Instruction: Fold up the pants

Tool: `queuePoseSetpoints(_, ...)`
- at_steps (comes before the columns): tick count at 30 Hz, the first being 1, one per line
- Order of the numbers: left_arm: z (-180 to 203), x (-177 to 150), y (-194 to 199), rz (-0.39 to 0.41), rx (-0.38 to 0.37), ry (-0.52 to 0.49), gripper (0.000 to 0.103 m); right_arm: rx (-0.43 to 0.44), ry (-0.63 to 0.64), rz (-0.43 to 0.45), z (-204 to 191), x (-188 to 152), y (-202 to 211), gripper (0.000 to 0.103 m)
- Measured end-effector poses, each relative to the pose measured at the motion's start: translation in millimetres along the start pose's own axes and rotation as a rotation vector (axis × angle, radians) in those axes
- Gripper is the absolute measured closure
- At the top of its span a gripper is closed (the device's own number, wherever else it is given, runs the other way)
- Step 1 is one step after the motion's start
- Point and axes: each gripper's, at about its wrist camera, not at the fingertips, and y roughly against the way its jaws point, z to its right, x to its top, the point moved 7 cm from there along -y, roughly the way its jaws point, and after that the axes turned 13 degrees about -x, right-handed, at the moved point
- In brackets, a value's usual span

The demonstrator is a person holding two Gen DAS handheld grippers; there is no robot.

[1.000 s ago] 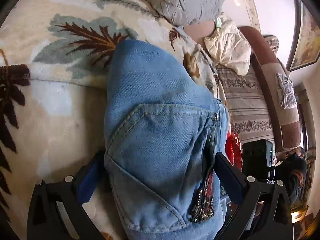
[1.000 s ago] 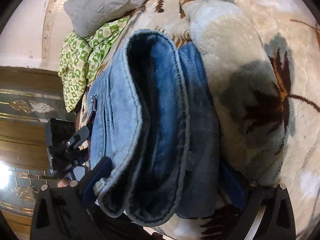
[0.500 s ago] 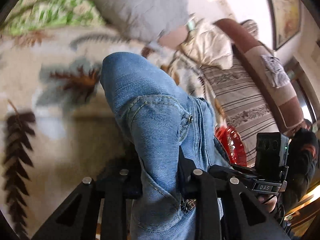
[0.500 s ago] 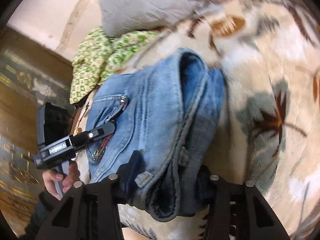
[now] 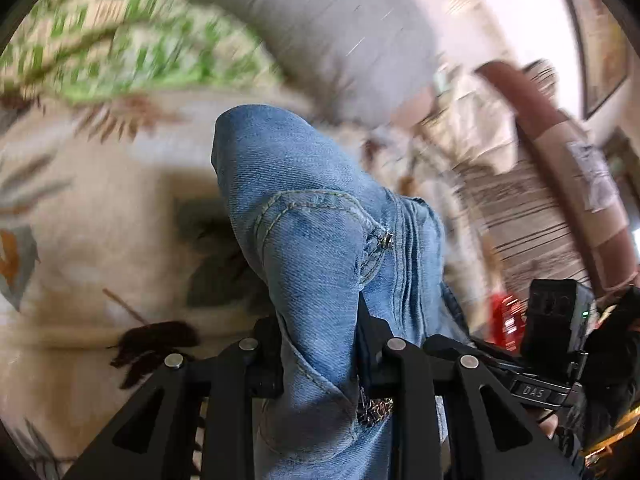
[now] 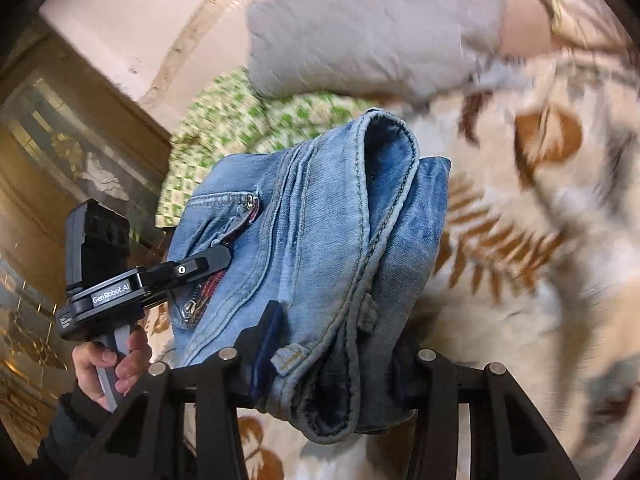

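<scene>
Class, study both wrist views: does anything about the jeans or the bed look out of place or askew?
Nothing stands out. The folded jeans are bunched only where each hand-held gripper, left and right, pinches them above the leaf-print blanket.

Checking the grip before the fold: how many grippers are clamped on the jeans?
2. The left gripper pinches the pocket side of the jeans; the right gripper clamps the bunched waistband edge.

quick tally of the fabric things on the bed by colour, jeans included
Blue: 1, the jeans, clamped by both the left hand-held gripper and the right hand-held gripper
Grey: 1, quilted pillow
Green and white: 1, patterned cloth
Cream with leaf print: 1, blanket
Total: 4
</scene>
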Motion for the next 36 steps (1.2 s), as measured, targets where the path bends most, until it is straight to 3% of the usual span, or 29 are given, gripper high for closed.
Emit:
queuePoseSetpoints(2,-19.3,-4.7,-9.9,-0.004,0.004,0.035,0.069,-0.015,-0.031,-0.012,11.1,-9.8,-17.3,0.055)
queuePoseSetpoints(4,-27.3,-5.6,-12.2,0.01,-0.033,0.073,0.065,0.031,-0.086,-0.01,15.6,-10.5,-20.5,0.053)
queuePoseSetpoints(15,-33.3,-7.3,-13.9,0.006,0.029,0.059,0.053,-0.044,-0.077,-0.009,21.5,-12.8,-23.7,0.031)
queuePoseSetpoints(18,-32.4,-6.5,-13.9,0.028,0.04,0.05,0.039,-0.095,-0.072,-0.004,20.7,-9.8,-22.9,0.021)
queuePoseSetpoints(22,-22.2,-14.7,-10.9,0.018,0.064,0.051,0.005,-0.184,-0.04,0.015,20.2,-7.2,-10.6,0.01)
queuePoseSetpoints(25,-11.3,-23.4,-4.8,0.01,0.064,0.034,0.003,-0.23,0.025,0.07,14.1,-3.9,6.4,0.008)
queuePoseSetpoints(31,2.4,-44.9,30.8,0.074,0.118,-0.071,0.0,-0.307,0.132,0.152,2.9,-4.4,32.8,0.0)
queuePoseSetpoints(33,4.2,-52.7,43.3,0.093,0.18,-0.119,0.0,-0.308,0.136,0.142,2.3,-5.6,35.9,0.0)
queuePoseSetpoints(36,16.0,-65.8,55.3,0.118,0.259,-0.269,0.0,-0.286,0.114,0.154,3.2,-5.1,42.9,0.0)
